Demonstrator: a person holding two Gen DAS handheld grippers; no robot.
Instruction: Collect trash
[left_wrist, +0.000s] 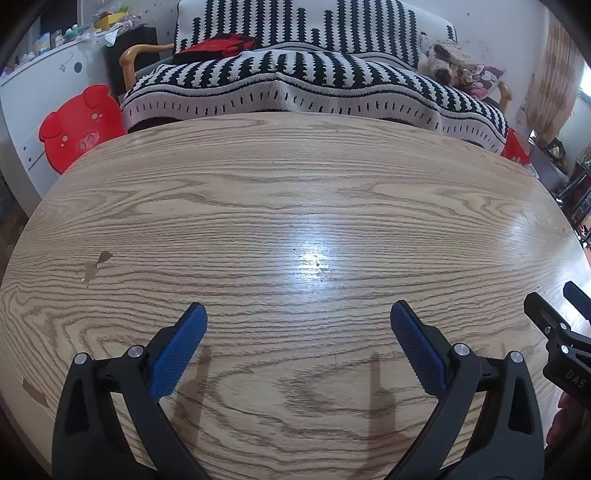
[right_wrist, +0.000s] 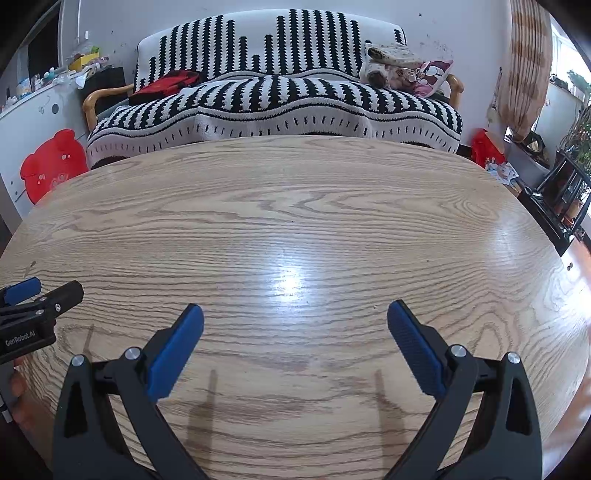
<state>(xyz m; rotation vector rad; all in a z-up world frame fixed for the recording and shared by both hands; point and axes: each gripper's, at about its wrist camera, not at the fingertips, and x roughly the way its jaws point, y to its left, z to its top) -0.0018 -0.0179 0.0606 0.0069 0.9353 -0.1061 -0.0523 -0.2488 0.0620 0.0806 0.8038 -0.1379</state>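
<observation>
No trash shows on the wooden table in either view. My left gripper hovers just above the near part of the tabletop, open, with nothing between its blue pads. My right gripper hangs over the same table, also open and empty. Each gripper shows at the edge of the other's view: the right one at the left camera's far right, the left one at the right camera's far left. Small chips mark the veneer on the left.
Beyond the table's far edge stands a sofa under a black-and-white striped cover, with a red cloth and cushions on it. A red pig-shaped stool leans by a white cabinet at left. A dark shelf and plants are at right.
</observation>
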